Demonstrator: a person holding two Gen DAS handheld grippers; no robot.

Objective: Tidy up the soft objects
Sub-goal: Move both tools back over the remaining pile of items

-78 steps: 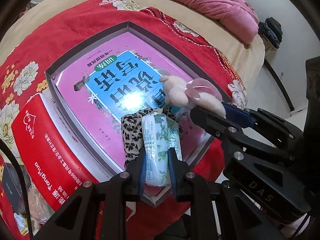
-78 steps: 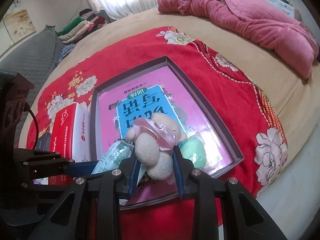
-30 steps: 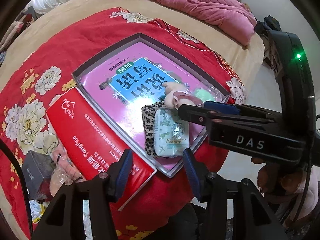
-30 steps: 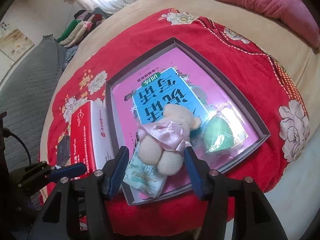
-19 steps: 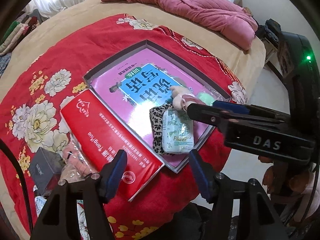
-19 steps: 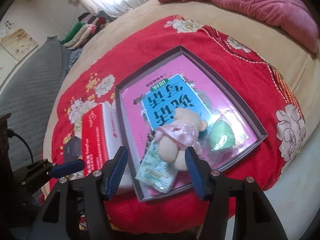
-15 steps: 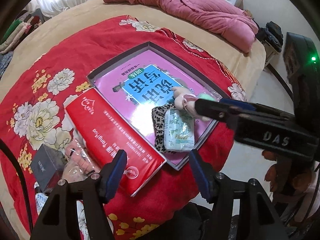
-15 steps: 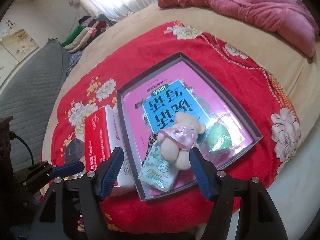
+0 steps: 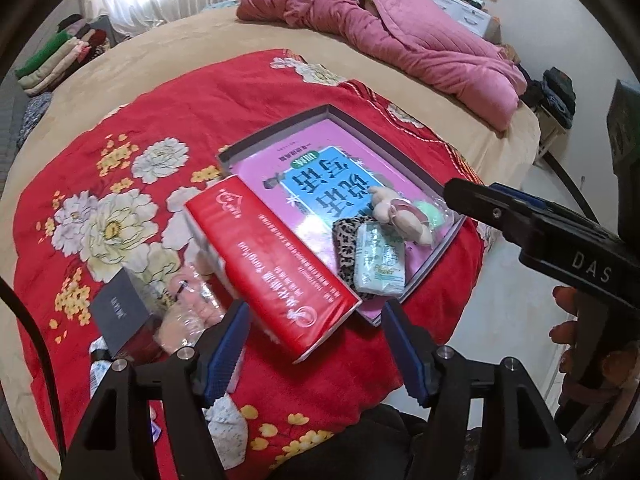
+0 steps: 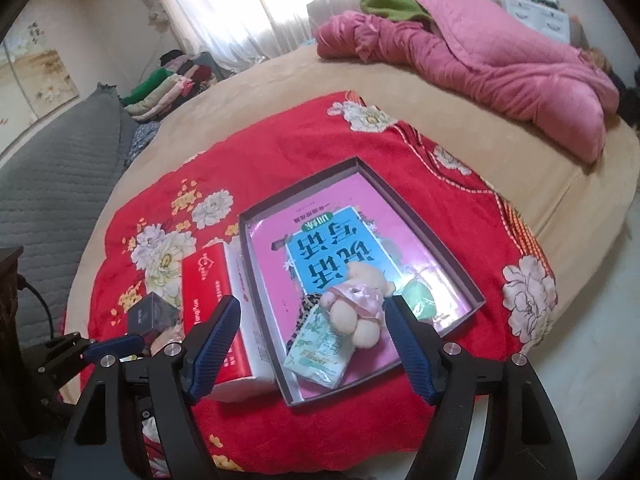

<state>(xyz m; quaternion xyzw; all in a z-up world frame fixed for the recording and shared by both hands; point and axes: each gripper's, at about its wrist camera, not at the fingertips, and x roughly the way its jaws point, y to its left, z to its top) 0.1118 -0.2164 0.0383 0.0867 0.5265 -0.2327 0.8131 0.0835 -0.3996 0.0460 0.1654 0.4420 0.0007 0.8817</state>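
A shallow grey box (image 9: 430,268) (image 10: 452,252) lined with a pink book lies on the red floral blanket. In its near end lie a small teddy bear in a pink dress (image 9: 402,216) (image 10: 356,304), a green-white tissue pack (image 9: 378,260) (image 10: 320,350), a leopard-print cloth (image 9: 346,242) (image 10: 306,304) and a green soft item (image 9: 430,214) (image 10: 420,294). My left gripper (image 9: 316,344) is open and empty, above the blanket near the red pack. My right gripper (image 10: 310,336) is open and empty, held above the box's near end.
A red tissue pack (image 9: 272,264) (image 10: 200,292) lies left of the box. A dark small box (image 9: 118,310) (image 10: 150,314) and clear-wrapped items (image 9: 188,308) lie further left. A pink quilt (image 9: 400,36) (image 10: 480,52) is at the far side. The bed edge is on the right.
Both grippers opened and let go of the tissue pack and the teddy bear, which now lie in the box. Both grippers then drew back and up from the box.
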